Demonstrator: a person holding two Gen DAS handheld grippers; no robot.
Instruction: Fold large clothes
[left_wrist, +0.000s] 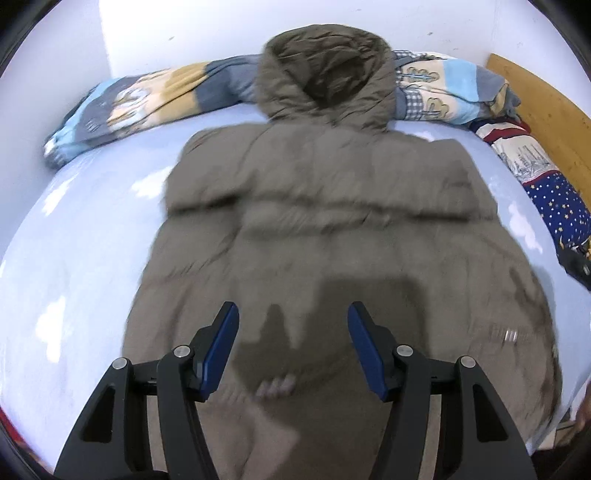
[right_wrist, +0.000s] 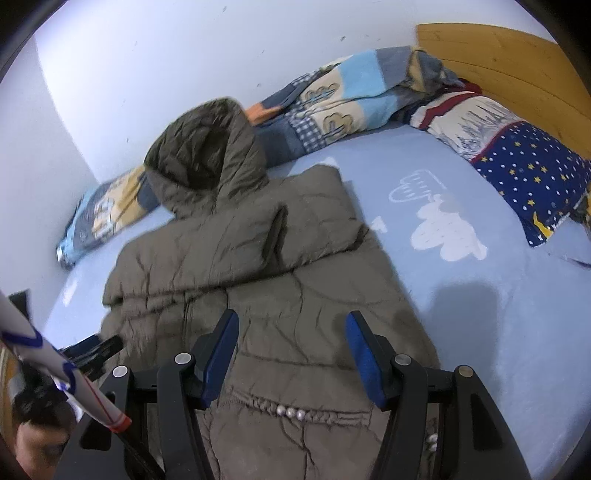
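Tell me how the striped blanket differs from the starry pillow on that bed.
The striped blanket is bunched in a long roll along the wall; the starry pillow lies flat by the wooden headboard. The blanket has pale blue, cream and grey patches; the pillow is dark blue with stars and dots. The jacket's hood rests against the blanket, not the pillow. Both lie on the light blue sheet.

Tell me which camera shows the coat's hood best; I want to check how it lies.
The right wrist view. There the hood is sharp, its creases plain, and it rests against the rolled blanket. The left wrist view shows the hood whole and centred, but the coat below it is blurred.
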